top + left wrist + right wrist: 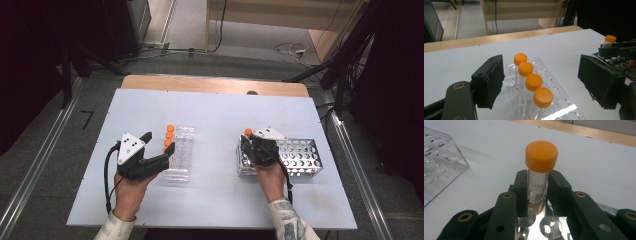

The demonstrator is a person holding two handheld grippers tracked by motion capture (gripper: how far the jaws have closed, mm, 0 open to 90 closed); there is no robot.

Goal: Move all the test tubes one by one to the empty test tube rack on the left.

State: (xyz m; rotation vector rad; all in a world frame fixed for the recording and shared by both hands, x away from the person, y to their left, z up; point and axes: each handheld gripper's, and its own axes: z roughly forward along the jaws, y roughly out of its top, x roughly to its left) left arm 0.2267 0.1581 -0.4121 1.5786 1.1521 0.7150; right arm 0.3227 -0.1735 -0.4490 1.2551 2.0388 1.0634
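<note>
My left gripper (pixel 159 144) gapes wide around the clear plastic rack (pixel 180 152) of four orange-capped tubes (pixel 533 82), holding nothing (a bump could tip them). My right gripper (pixel 537 183) squeezes one orange-capped clear tube (pixel 539 170) standing at the shiny metal rack (pixel 300 158)'s left corner; tugged crooked, it might jam.

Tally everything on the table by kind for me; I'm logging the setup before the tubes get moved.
Orange-capped tubes in the clear rack: 4
Orange-capped tube in the right tool: 1
Racks: 2, clear and metal
Total: 7
</note>
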